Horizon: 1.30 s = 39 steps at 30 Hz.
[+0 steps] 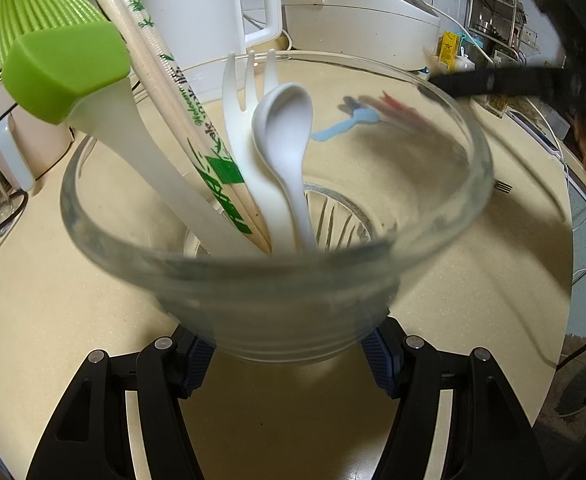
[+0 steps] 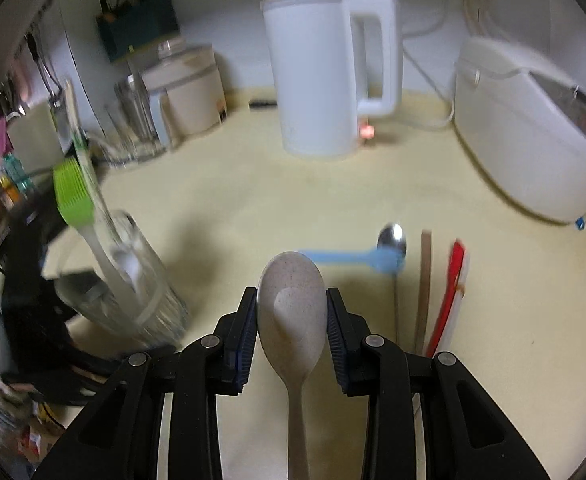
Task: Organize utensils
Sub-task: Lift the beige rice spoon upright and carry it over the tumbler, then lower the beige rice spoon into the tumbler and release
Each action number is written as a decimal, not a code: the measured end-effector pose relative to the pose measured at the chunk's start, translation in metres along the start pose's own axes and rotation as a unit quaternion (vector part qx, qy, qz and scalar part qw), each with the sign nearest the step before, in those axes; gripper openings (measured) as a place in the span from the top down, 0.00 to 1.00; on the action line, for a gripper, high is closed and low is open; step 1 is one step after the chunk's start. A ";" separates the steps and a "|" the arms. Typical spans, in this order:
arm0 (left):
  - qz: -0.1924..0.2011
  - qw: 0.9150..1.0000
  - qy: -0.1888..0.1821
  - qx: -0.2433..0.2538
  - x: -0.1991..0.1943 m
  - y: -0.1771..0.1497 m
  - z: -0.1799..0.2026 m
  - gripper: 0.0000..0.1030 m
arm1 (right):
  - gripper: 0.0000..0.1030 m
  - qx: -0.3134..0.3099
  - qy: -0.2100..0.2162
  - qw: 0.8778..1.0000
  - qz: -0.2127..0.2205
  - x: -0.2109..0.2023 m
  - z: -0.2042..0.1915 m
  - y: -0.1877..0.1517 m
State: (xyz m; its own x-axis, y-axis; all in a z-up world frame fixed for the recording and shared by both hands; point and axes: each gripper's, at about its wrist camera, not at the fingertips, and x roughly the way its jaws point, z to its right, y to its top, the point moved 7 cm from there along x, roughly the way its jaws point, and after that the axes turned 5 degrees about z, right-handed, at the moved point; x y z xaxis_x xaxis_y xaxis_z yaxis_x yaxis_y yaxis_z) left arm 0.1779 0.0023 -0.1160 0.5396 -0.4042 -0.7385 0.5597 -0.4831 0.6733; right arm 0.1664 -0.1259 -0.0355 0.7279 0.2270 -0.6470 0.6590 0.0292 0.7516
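Observation:
My left gripper [image 1: 287,354] is shut on a clear glass cup [image 1: 253,300] standing on the cream counter. In the cup lean a green silicone brush [image 1: 61,72], wrapped chopsticks [image 1: 165,80], a white fork [image 1: 241,120] and a white spoon [image 1: 285,128]. My right gripper [image 2: 291,322] is shut on the bowl of a speckled beige spoon [image 2: 293,312], held above the counter. The same glass cup [image 2: 133,292] shows at the left of the right wrist view. On the counter lie a blue utensil [image 2: 353,258], a metal spoon [image 2: 393,240], a brown stick [image 2: 425,280] and a red utensil [image 2: 451,292].
A white kettle [image 2: 325,72] stands at the back, a rice cooker [image 2: 533,132] at the right. A beige appliance [image 2: 189,92] and glasses [image 2: 133,120] crowd the back left. A yellow box [image 1: 449,50] sits by the cooker. Cables trail along the counter's right edge [image 1: 585,216].

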 end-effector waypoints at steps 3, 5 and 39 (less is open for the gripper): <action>0.000 1.000 0.000 0.000 0.000 0.000 0.000 0.32 | 0.68 0.002 0.004 1.000 0.022 -0.013 -0.004 0.014; 0.000 1.000 0.000 0.000 0.000 0.000 0.000 0.32 | 0.68 0.001 0.005 0.999 0.036 -0.021 -0.007 0.024; 0.000 1.000 0.000 0.001 0.000 0.000 0.000 0.32 | 0.68 0.092 0.199 0.964 0.151 -0.038 -0.079 0.109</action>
State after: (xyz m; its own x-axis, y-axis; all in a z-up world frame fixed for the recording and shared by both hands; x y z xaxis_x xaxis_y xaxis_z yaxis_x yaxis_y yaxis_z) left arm 0.1780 0.0024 -0.1161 0.5405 -0.4040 -0.7380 0.5586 -0.4837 0.6738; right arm 0.1955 -0.0549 0.0813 0.7859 0.5543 -0.2740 0.4771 -0.2616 0.8390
